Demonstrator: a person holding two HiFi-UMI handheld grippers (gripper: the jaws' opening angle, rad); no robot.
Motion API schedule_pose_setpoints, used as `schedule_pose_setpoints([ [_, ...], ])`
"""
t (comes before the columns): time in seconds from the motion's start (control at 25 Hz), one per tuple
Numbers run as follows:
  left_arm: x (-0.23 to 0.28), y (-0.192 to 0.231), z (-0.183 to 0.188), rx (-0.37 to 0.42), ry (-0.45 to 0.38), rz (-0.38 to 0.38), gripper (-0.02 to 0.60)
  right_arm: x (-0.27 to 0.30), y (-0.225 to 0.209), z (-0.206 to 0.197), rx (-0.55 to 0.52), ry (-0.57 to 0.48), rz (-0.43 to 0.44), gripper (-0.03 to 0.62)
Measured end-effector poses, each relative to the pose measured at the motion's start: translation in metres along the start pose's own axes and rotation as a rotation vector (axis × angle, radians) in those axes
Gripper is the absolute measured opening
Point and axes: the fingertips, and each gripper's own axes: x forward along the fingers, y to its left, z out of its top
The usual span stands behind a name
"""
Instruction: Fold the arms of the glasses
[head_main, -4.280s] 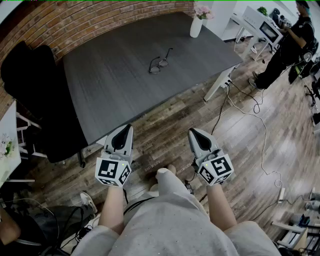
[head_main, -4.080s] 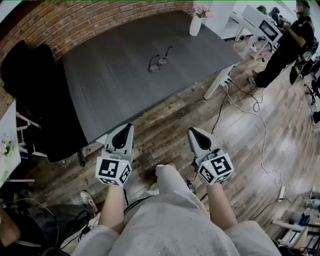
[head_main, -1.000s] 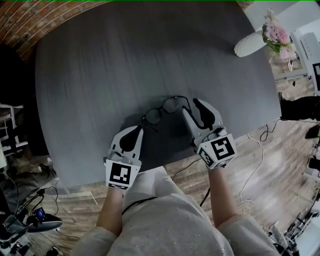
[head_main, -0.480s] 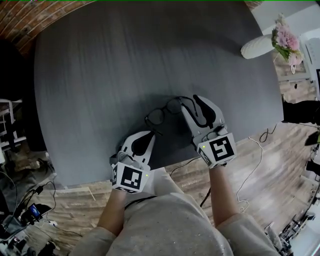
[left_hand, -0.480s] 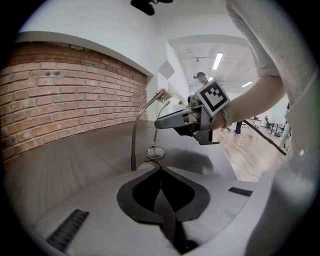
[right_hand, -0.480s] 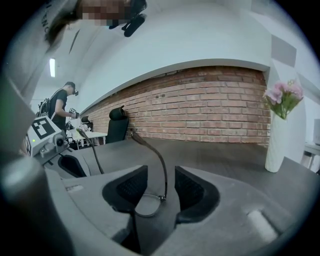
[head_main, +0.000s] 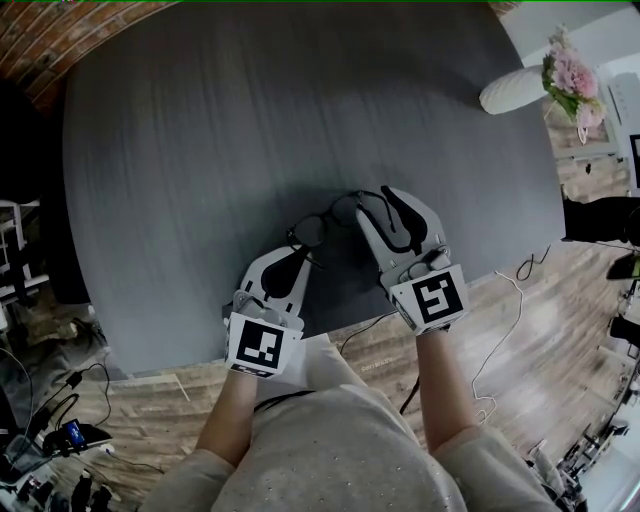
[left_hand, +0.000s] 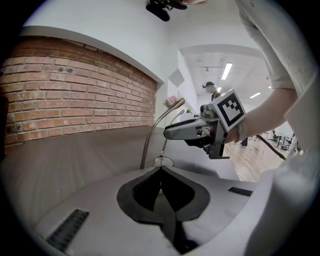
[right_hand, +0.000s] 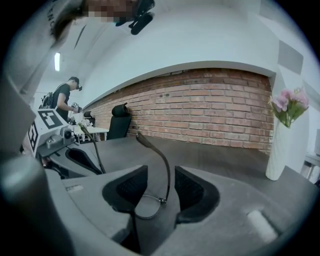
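Note:
Black-rimmed glasses lie on the dark grey table near its front edge, arms unfolded and sticking up. My right gripper is open around their right end. In the right gripper view the lens rim and one arm stand between the pads of the right gripper, apart from both. My left gripper is shut, its tips right at the left lens. In the left gripper view the lens rim sits just ahead of the left gripper, and both arms rise beyond it.
A white vase with pink flowers stands at the table's far right. A brick wall runs behind the table. A black chair stands at its left end. Cables lie on the wooden floor. A person stands far off.
About four seconds ago both grippers hung over the floor, away from the table. Over the last second the left gripper slid forward and right to the left lens; the right barely moved.

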Motion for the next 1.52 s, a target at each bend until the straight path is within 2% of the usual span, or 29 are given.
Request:
schedule_pose_setpoints([
  [0.32,-0.001,0.005,-0.001,-0.029,-0.005,0.004,-0.002,0.005,0.014,-0.001,-0.085,0.045,0.025,0.156],
  [0.56,-0.001,0.008,-0.002,-0.041,-0.008,0.003,-0.002,0.012,0.022,-0.002,-0.163,0.075,0.042,0.126],
  [0.8,-0.003,0.009,-0.004,-0.051,-0.007,0.009,-0.002,0.021,0.033,-0.007,-0.282,0.123,0.052,0.046],
  [1.08,-0.005,0.014,-0.006,-0.057,-0.01,0.015,-0.002,0.032,0.046,-0.013,-0.344,0.155,0.096,0.054],
  [1.32,-0.005,0.016,-0.005,-0.06,-0.017,0.017,-0.002,0.042,0.065,-0.026,-0.496,0.202,0.161,0.065],
  [1.52,-0.005,0.018,-0.006,-0.06,-0.017,0.021,-0.002,0.046,0.071,-0.034,-0.573,0.221,0.178,0.071],
])
